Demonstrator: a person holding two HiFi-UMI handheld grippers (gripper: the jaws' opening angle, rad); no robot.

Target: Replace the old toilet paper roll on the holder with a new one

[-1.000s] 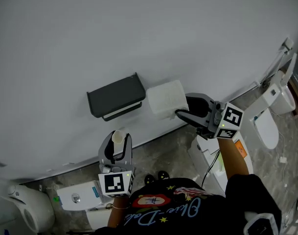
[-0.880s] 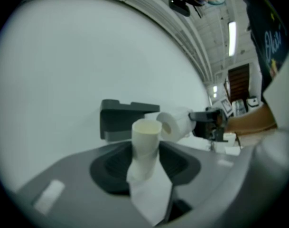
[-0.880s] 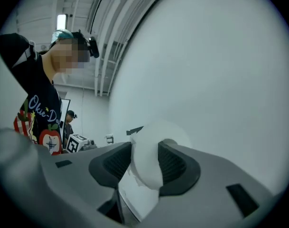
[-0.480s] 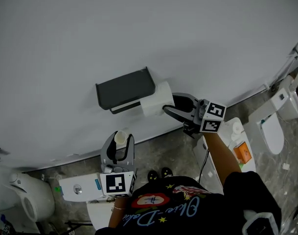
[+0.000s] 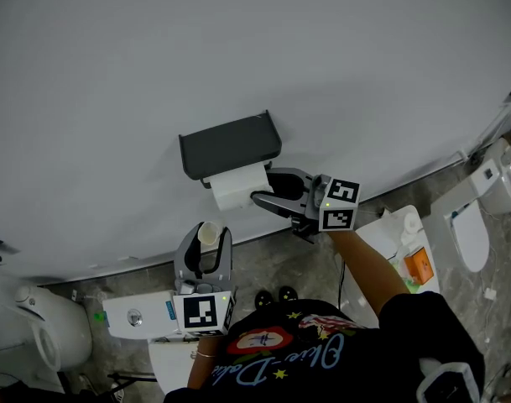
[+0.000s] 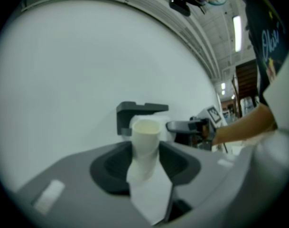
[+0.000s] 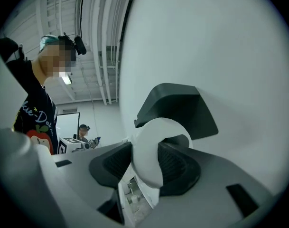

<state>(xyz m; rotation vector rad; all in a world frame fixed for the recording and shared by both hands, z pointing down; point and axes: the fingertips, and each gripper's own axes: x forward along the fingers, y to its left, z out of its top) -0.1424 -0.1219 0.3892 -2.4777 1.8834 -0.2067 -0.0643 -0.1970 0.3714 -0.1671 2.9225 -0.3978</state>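
Note:
A dark grey holder (image 5: 230,143) hangs on the white wall. Right under its lid sits the new white toilet paper roll (image 5: 236,188), with my right gripper (image 5: 259,188) shut on it from the right. In the right gripper view the roll (image 7: 151,151) fills the gap between the pads, in front of the holder (image 7: 175,106). Lower left, my left gripper (image 5: 206,242) is shut on the old cardboard tube (image 5: 207,233). The tube (image 6: 145,144) stands upright with a paper scrap hanging from it, and the holder (image 6: 137,112) shows behind.
A toilet (image 5: 37,342) stands at the lower left and another toilet (image 5: 477,204) at the right. A white cistern (image 5: 138,319) lies below the left gripper. A white box with an orange item (image 5: 416,263) sits right of my arm.
My right gripper has carried the new roll leftward from beside the holder to just beneath its lid. The left gripper with the tube has barely shifted.

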